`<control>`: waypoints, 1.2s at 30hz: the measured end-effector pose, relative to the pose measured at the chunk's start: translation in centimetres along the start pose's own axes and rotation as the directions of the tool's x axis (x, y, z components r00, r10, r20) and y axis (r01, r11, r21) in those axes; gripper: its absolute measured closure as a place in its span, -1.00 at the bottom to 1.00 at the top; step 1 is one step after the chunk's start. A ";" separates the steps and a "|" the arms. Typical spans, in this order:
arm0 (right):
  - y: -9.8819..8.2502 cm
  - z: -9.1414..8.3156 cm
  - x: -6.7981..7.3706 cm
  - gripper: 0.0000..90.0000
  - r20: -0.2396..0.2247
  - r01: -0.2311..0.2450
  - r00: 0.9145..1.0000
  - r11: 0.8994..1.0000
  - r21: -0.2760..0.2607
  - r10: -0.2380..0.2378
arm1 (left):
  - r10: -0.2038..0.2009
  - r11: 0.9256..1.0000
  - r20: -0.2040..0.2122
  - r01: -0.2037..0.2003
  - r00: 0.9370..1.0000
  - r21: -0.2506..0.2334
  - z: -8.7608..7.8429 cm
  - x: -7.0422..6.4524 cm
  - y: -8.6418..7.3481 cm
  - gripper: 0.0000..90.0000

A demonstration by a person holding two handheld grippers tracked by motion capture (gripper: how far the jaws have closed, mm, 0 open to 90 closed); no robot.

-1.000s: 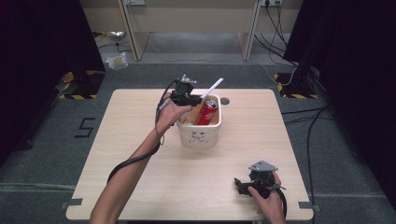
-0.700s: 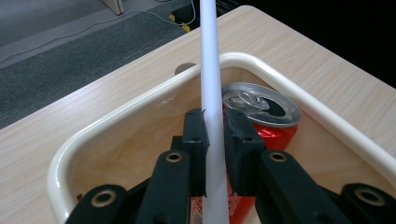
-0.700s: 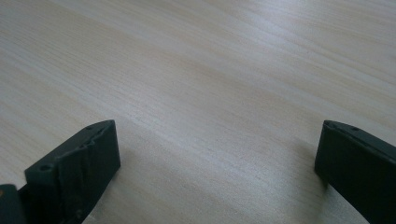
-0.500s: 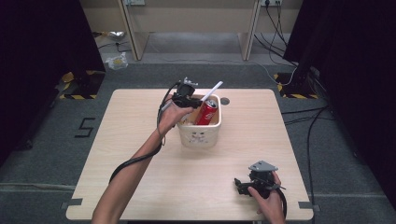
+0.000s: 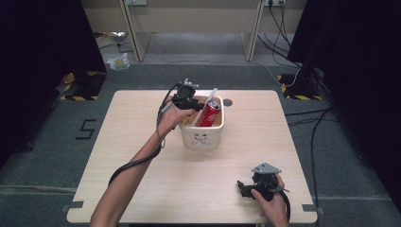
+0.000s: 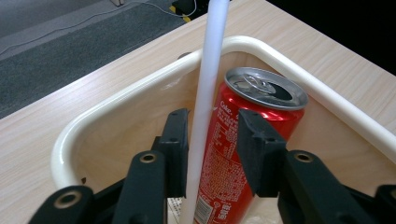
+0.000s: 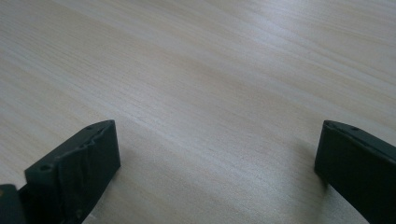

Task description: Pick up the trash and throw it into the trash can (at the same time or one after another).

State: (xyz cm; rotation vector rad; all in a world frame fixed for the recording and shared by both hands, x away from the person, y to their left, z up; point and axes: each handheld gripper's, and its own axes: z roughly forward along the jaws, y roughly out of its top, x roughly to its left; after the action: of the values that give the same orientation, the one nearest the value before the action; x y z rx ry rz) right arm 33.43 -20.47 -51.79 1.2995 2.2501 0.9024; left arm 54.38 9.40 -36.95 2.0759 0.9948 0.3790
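Jaws of the left gripper (image 6: 212, 140) are just opening, releasing the upright white stick (image 6: 208, 93) leaning beside the can (image 6: 243, 154) in the basket (image 6: 140, 88).

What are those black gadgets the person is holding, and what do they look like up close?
Handheld two-jaw grippers. The left gripper has black jaws with flat pads and round rivets; the right gripper carries a grey three-cornered plate. Black cables trail from both. Forearms are bare, no sleeves.

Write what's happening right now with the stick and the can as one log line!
left gripper: jaws just opening, white stick loose between them | red can: in cream basket | right gripper: open over table
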 end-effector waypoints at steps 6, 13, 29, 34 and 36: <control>0.0 0.0 0.0 -0.99 0.000 0.000 1.000 1.000 0.000 0.000 | -0.032 0.999 0.016 0.032 0.999 -0.018 -0.8 0.2 -0.1 0.05; 0.0 0.0 0.0 -0.99 0.000 0.000 1.000 1.000 0.000 0.000 | -0.073 0.997 0.014 0.073 0.997 -0.030 -2.1 0.7 -0.4 -0.26; 0.0 0.0 0.0 -0.99 -0.001 0.000 1.000 1.000 -0.002 0.000 | -0.097 0.991 0.028 0.099 0.995 -0.093 -5.1 2.0 -1.8 -0.63; 0.0 0.0 0.0 -0.99 -0.001 0.000 1.000 1.000 -0.001 0.000 | -0.109 0.988 0.028 0.111 0.994 -0.107 -5.8 2.9 -2.4 -0.64; 0.0 0.0 0.0 -0.99 -0.002 -0.002 1.000 1.000 -0.001 0.002 | -0.112 0.987 0.024 0.114 0.993 -0.110 -6.1 3.1 -2.6 -0.64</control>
State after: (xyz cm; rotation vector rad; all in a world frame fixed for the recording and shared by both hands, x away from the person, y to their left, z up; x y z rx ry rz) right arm 33.43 -20.46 -51.81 1.3010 2.2498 0.9059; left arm 51.68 15.97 -35.23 1.9106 1.0511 0.3492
